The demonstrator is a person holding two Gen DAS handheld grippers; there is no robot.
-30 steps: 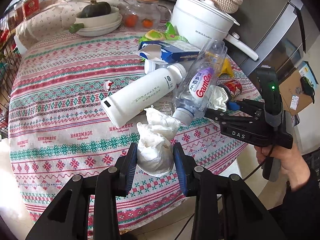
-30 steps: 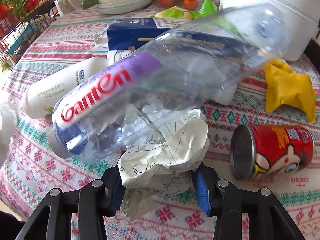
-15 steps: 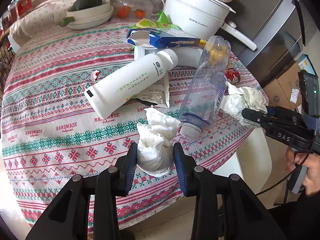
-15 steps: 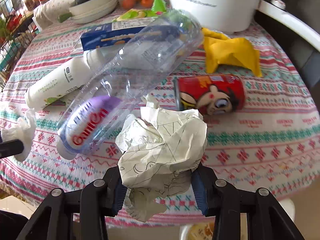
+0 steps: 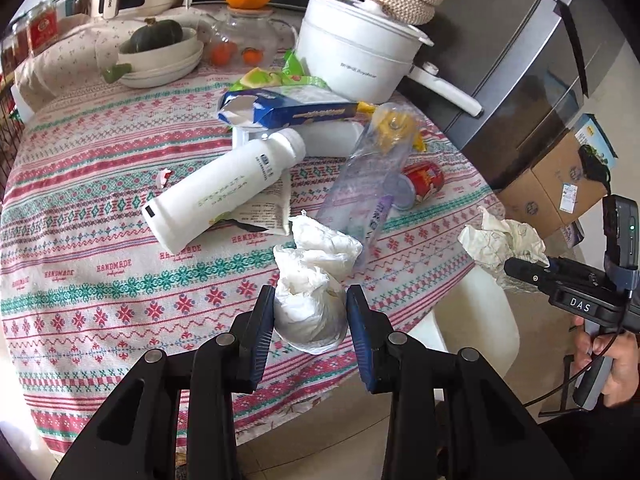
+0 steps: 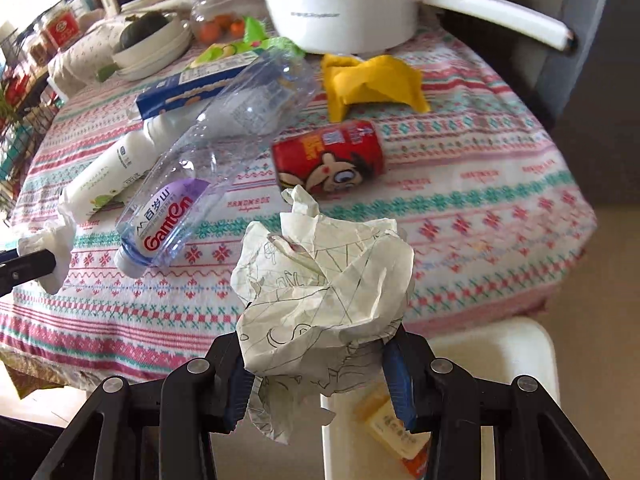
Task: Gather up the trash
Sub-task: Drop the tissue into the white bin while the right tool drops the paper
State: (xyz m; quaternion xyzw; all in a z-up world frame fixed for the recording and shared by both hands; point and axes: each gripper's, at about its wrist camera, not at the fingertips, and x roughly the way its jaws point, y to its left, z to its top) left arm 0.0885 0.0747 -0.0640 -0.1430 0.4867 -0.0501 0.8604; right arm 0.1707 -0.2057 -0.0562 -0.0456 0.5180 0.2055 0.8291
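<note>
My left gripper [image 5: 310, 328] is shut on a white crumpled tissue [image 5: 310, 284], held above the table's near edge. My right gripper [image 6: 320, 376] is shut on a crumpled drawn-on paper ball [image 6: 324, 280], off the table's edge above a white bin [image 6: 500, 344]; it also shows in the left wrist view [image 5: 500, 240]. On the patterned tablecloth [image 5: 100, 208] lie a clear plastic bottle [image 6: 224, 140], a white bottle [image 5: 224, 184], a red can [image 6: 332, 156], a blue carton [image 5: 288, 112] and a yellow wrapper [image 6: 372, 80].
A white pot [image 5: 356, 56] with a long handle stands at the table's back right. A bowl with a squash [image 5: 160, 52] and a glass jar with oranges [image 5: 240, 44] stand at the back. A cardboard box [image 5: 556, 184] sits on the floor to the right.
Both grippers have pulled back from the table with their trash. The right gripper now hangs over the white bin beyond the table edge. The clear bottle has rolled and settled.
</note>
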